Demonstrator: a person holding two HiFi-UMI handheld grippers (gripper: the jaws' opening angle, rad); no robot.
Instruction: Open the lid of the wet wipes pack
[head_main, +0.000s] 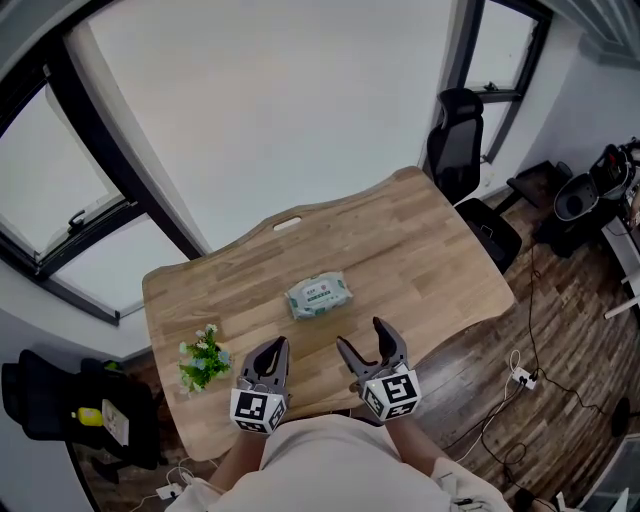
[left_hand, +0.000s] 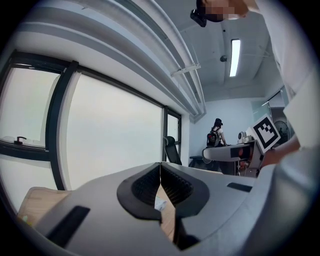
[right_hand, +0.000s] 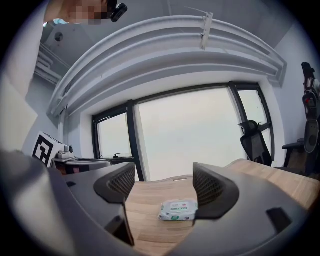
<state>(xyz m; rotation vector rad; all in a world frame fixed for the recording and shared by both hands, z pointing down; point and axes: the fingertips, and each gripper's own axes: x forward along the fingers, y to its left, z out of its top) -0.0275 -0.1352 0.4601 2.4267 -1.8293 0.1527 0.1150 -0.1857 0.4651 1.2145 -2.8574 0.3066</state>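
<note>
A white and green wet wipes pack lies flat in the middle of the wooden table, its lid down. In the right gripper view the pack shows between the jaws, some way ahead. My right gripper hovers open over the table's near edge, nothing between its fingers. My left gripper is beside it, jaws shut with nothing in them; in the left gripper view its pads meet and only a sliver of the pack shows behind them.
A small potted plant with green leaves stands at the table's near left corner. A black office chair is at the table's far right. Windows run along the far wall. Cables lie on the wooden floor at right.
</note>
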